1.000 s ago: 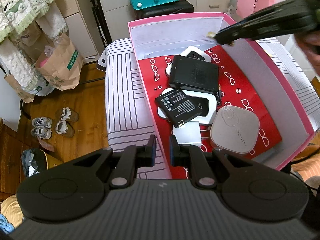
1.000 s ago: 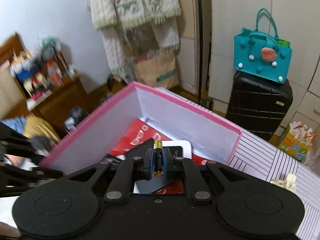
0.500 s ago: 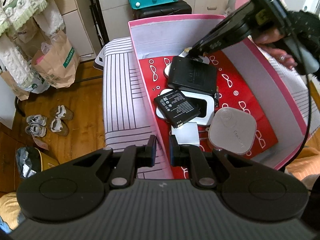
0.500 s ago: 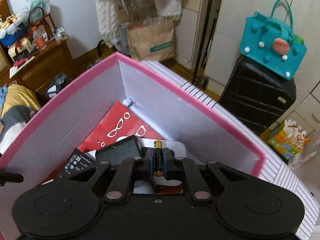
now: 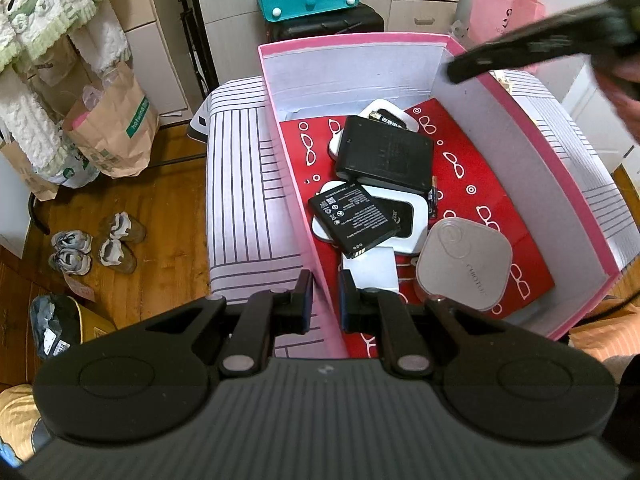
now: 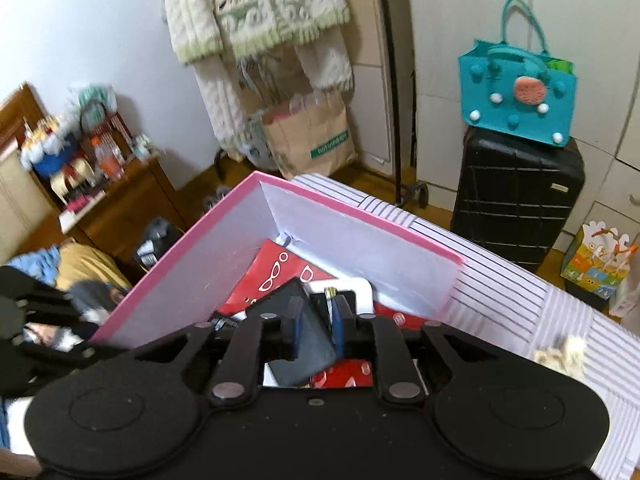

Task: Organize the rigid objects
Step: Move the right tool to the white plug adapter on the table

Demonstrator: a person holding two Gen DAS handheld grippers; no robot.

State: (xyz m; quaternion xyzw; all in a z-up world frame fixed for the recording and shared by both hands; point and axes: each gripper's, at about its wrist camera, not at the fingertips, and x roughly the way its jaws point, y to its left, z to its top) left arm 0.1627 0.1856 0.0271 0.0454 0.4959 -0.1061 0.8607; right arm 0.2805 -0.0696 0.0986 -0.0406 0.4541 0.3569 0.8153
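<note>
Two grippers worked the pink box (image 5: 560, 168): my left gripper (image 5: 322, 300) pinched its near wall, while my right gripper (image 6: 316, 328) was opening, nothing pressed between. Its small battery (image 5: 378, 115) lay inside; light, stiff, prone to rolling, best gripped mid-body.

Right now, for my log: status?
Left gripper shut on pink box wall. Right gripper jaws opening, empty. Battery lies on white device in box. Nothing in the way.
</note>
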